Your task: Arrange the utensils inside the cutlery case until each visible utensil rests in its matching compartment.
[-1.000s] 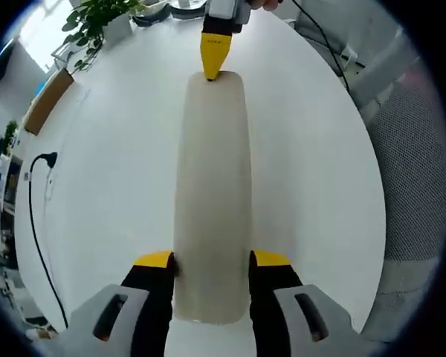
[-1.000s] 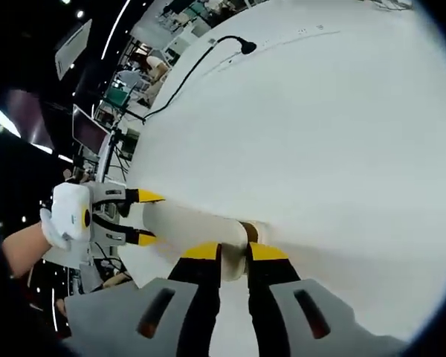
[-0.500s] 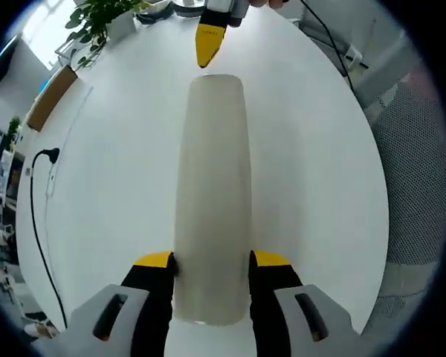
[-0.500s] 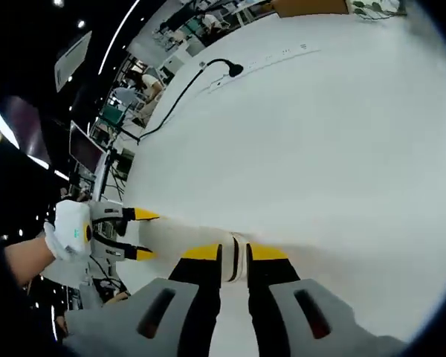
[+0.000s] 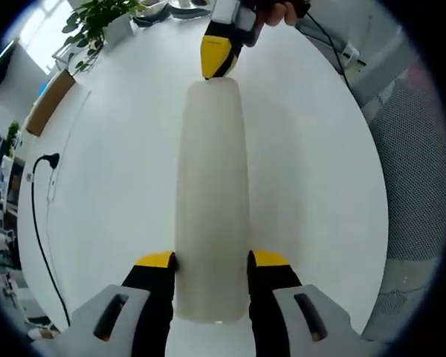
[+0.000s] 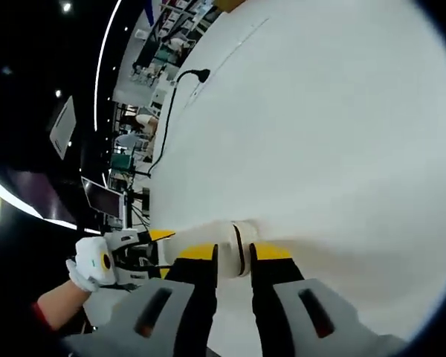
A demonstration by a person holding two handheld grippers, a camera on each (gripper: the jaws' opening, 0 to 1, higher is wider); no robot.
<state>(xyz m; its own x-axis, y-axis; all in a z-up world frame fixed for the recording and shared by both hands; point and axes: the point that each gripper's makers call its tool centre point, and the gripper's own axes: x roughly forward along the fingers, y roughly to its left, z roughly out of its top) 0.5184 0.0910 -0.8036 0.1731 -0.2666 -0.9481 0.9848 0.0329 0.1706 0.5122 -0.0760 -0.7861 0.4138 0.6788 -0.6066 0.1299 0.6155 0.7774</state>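
The cutlery case [image 5: 212, 201] lies closed, mid-desk [image 5: 111, 186], held at both ends — the left gripper [image 5: 212, 260] clamps its near end, the right gripper [image 6: 234, 256] pinches the far cap. Uneven pulling could twist the case or slip it free.

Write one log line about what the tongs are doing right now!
left tongs: shut on cutlery case near end | right tongs: gripping far end | case: closed, on white table

Cutlery case [image 5: 212, 201]: long, cream-white, translucent, rounded ends, closed; a seam rings it near one end [image 6: 236, 249]. It lies lengthwise over the white table, gripped at both ends. Contents not discernible.
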